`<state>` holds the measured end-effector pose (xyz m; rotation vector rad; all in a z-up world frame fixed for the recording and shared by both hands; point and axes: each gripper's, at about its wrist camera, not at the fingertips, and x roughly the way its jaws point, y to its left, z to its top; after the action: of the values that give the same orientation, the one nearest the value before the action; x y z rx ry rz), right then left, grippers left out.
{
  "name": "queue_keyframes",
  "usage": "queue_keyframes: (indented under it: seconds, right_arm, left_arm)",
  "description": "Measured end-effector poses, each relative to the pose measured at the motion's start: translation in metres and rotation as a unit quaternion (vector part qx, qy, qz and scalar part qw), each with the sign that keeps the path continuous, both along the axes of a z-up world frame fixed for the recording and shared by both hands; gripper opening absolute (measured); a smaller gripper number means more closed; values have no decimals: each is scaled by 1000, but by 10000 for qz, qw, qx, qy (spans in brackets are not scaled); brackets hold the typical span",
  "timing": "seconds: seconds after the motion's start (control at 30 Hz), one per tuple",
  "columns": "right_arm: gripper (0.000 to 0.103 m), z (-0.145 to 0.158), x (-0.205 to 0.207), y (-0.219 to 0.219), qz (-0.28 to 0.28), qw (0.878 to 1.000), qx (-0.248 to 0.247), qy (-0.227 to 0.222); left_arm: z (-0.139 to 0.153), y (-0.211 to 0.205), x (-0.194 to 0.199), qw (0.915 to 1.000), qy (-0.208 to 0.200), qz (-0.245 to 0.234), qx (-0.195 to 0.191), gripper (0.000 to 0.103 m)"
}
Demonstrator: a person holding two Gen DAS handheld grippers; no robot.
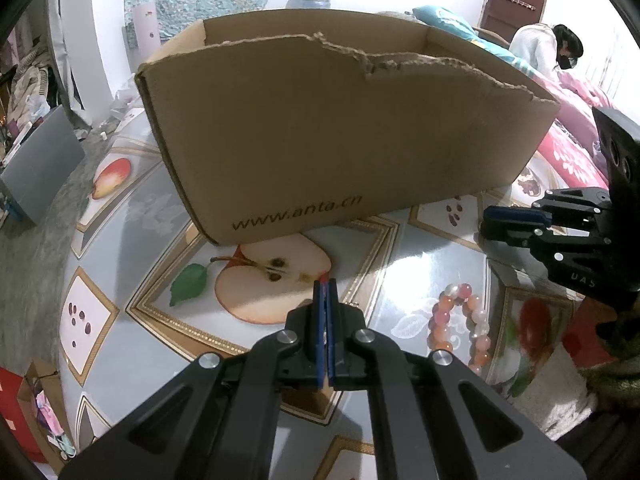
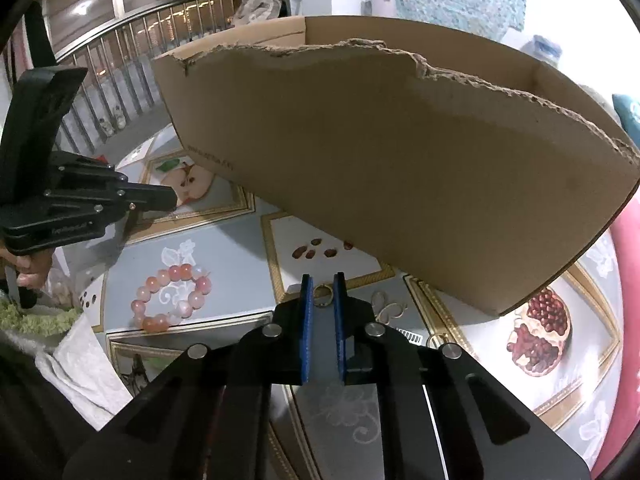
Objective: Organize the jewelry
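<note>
left gripper: clenched, the 2 blue pads are pressed flat together with nothing between them. It hangs over the sliced-apple print on the table.
right gripper: released, there's a clear gap between its 2 blue pads. A small gold ring sits right in that gap near the tips, lying on the tablecloth as far as I can tell. Can't say if the pads are actually touching it.
bead bracelet: pink, orange and white beads in a loop, flat on the table. In the right wrist view it's at about 9 o'clock from the right gripper's tips, near but apart. In the left wrist view it's at roughly 3 o'clock from the left gripper.
other jewelry: a thin gold looped piece just at 3 o'clock of the right gripper, plus another small gold ring a bit further out at 4 o'clock.
cardboard box: big, open top, torn front edge, "www.anta.cn" printed low on the side. Sits at 12 o'clock of both grippers.
tablecloth: glossy grey-blue with fruit prints, a pomegranate shows at 3 o'clock in the right wrist view.
</note>
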<state>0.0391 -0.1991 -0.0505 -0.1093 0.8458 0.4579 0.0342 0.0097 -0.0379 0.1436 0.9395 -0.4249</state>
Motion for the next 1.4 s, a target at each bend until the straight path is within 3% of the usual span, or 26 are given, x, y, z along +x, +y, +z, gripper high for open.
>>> queue_keyframes:
  seconds: [0.1,0.53,0.83,1.2,1.4]
  right_arm:
    - [0,0,2,-1,-44,9999,91,26]
    - [0,4,-9,-11,-260,9995,29,154]
    - [0,1,-19,12,-70,9996,146,247]
    - [3,2,-16,13,73,9994,-336,42]
    - [3,0,-16,24,234,9995,-210,50]
  left_arm:
    - [0,1,0,10000,-9,-3,-5,0]
    - [2,1,-2,10000,-48,-12,-3,1]
    - [2,1,-3,10000,-51,-16,-8,1]
    - [1,1,-3,10000,-39,5,-7,1]
    - [1,2,-3,10000,-18,14,-3,1]
